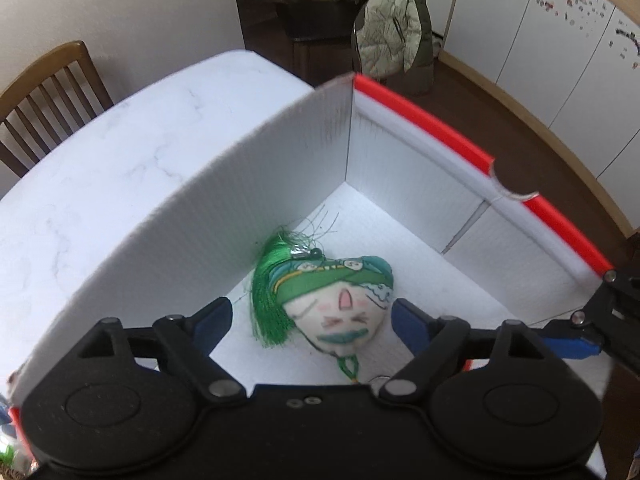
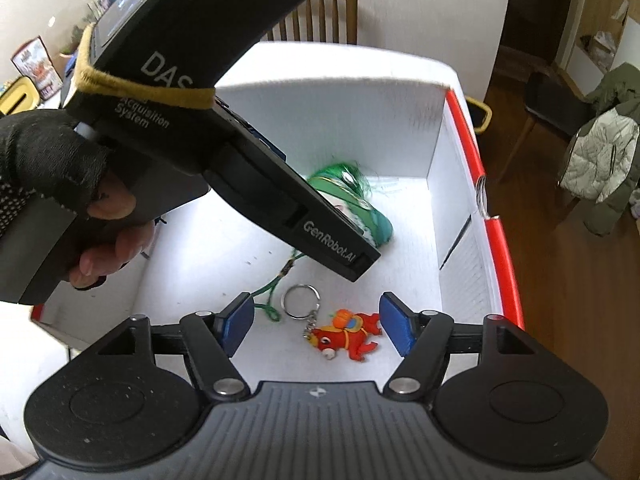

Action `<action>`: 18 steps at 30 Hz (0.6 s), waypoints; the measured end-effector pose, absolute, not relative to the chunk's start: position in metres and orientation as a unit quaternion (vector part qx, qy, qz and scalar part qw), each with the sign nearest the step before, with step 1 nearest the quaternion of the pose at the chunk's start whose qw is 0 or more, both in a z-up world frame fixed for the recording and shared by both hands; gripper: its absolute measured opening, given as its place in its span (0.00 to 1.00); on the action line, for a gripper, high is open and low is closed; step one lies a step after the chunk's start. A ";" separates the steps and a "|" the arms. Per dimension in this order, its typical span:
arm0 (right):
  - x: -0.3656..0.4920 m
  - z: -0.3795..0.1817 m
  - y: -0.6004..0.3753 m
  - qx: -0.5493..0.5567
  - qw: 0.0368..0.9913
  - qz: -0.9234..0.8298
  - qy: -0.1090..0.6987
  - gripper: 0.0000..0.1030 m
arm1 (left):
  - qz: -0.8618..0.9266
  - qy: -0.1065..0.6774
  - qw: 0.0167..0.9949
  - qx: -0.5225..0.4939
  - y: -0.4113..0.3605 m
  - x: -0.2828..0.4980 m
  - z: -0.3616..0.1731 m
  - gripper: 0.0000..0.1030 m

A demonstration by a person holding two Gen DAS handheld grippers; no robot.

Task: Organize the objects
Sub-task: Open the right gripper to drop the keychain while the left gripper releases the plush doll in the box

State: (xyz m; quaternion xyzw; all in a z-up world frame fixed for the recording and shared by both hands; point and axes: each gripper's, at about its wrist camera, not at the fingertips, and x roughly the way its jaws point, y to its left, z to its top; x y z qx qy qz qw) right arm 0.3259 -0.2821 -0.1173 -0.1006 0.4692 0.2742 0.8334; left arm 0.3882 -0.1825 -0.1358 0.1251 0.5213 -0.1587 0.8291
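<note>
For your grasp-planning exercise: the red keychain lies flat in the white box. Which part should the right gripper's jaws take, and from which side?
Probably the red keychain's padded body, from straight above, with the open right gripper closing across its narrower width. It lies flat on the white box floor; the ring and chain are thin and likely to slip.

wooden chair [image 1: 48, 92] at marble table [image 1: 120, 152] | padded jacket [image 1: 394, 28] draped on chair | white cabinets [image 1: 540, 32]

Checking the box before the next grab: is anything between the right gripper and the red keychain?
Nothing visible. The right gripper is open above the red keychain on the white box floor. The left gripper, over the green pouch, sits farther back, clear of that path.
</note>
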 end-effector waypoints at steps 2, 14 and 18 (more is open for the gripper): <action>0.321 -0.110 -0.284 -0.097 0.839 0.275 0.459 0.69 | -0.160 0.513 0.835 0.121 -0.181 0.383 -0.127 0.89; 0.281 -0.073 -0.299 -0.066 0.875 0.276 0.392 0.79 | -0.169 0.458 0.867 0.103 -0.163 0.331 -0.074 0.95; 0.266 -0.060 -0.300 -0.058 0.881 0.275 0.380 0.80 | -0.170 0.444 0.875 0.090 -0.150 0.312 -0.058 0.98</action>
